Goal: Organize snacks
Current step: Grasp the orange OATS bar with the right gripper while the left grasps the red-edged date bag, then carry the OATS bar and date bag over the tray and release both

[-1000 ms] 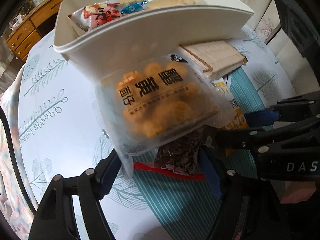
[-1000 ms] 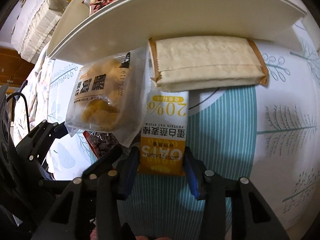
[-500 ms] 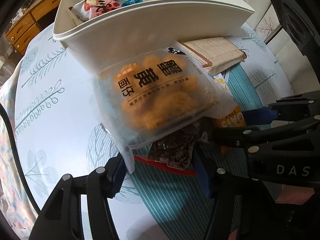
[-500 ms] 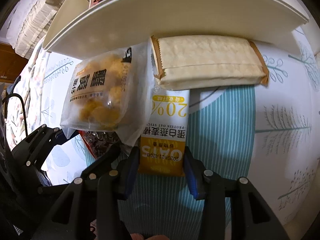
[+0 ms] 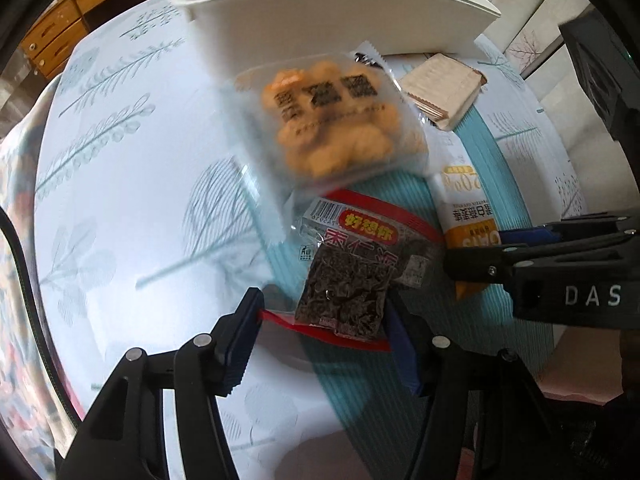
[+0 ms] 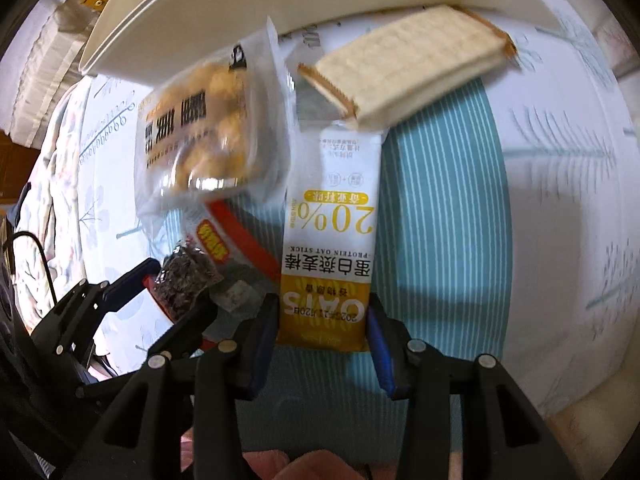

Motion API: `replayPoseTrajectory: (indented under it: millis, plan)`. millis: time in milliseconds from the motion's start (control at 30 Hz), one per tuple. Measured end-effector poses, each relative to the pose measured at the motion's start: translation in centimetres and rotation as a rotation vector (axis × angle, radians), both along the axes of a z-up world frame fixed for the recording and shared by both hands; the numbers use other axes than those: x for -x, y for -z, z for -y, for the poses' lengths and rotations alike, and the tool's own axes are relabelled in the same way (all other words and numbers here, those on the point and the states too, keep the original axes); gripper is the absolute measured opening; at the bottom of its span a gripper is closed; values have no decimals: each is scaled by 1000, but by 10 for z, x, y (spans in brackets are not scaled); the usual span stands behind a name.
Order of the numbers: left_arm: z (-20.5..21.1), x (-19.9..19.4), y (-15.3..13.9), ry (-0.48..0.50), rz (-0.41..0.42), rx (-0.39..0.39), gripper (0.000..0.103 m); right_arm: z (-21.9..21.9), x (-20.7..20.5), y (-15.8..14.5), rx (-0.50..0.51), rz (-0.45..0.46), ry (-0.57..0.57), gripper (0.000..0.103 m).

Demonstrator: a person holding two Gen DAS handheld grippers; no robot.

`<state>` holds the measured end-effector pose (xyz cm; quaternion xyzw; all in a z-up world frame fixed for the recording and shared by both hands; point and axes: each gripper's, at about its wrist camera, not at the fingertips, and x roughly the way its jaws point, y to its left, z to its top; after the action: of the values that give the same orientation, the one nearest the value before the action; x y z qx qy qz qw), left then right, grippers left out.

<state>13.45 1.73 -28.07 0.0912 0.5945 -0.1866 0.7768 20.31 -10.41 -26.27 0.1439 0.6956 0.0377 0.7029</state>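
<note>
Right wrist: oat bar (image 6: 326,280) between jaws, seemingly gripped.

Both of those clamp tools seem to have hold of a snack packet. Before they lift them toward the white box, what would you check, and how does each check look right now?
1. Right gripper shut on the yellow-and-white oat bar wrapper: ok.
2. Left gripper closed on the red-edged dark snack packet: cannot tell; the fingers flank it.
3. Clear bag of golden puffs off the dark packet: not ok, it overlaps its far end.
4. Beige paper-wrapped biscuit pack off the oat bar: not ok, it overlaps its far end.
5. White plastic organiser box has room: cannot tell.
</note>
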Motion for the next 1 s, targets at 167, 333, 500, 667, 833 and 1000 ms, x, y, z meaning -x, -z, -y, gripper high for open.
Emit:
replayPoseTrajectory:
  millis: [167,333,500,667,833,1000]
  plan:
    - [-19,21,-7,-11,0,16,58,-10,16,-1,-26,-4,42,42]
    - [-37,35,-19,-35,11,46,58,-18,34,-9,-68,15,93,42]
    - [-59,44,-44,-63,48,61,58,-14,50,-17,-96,32,178,42]
    - [-74,43,-69,-83,78,73,58,-4,58,-31,-130,53,247,42]
    - [-78,37,-95,-103,104,79,58,20,63,-47,-159,62,318,42]
    - [-75,30,-130,-120,164,69,58,49,55,-63,-196,82,371,42]
